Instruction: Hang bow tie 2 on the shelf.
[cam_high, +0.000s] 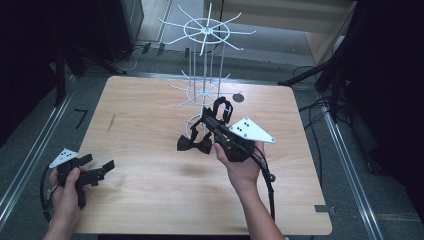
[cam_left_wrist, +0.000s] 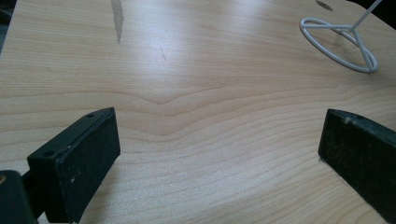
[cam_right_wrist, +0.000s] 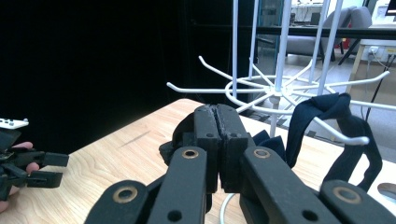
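While its strap is being looped over a hook of the white rack (cam_high: 205, 60), the bow tie (cam_high: 195, 144) at frame centre is being held in the right gripper (cam_high: 216, 122), fingers clamped; hanging is being judged unfinished. The left gripper (cam_high: 96, 168), fingers wide, is being rested at the lower left of the surface (cam_high: 150, 200).

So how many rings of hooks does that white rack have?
3 show: the top ring high up, the middle ring near the strap, and the base ring on the table.
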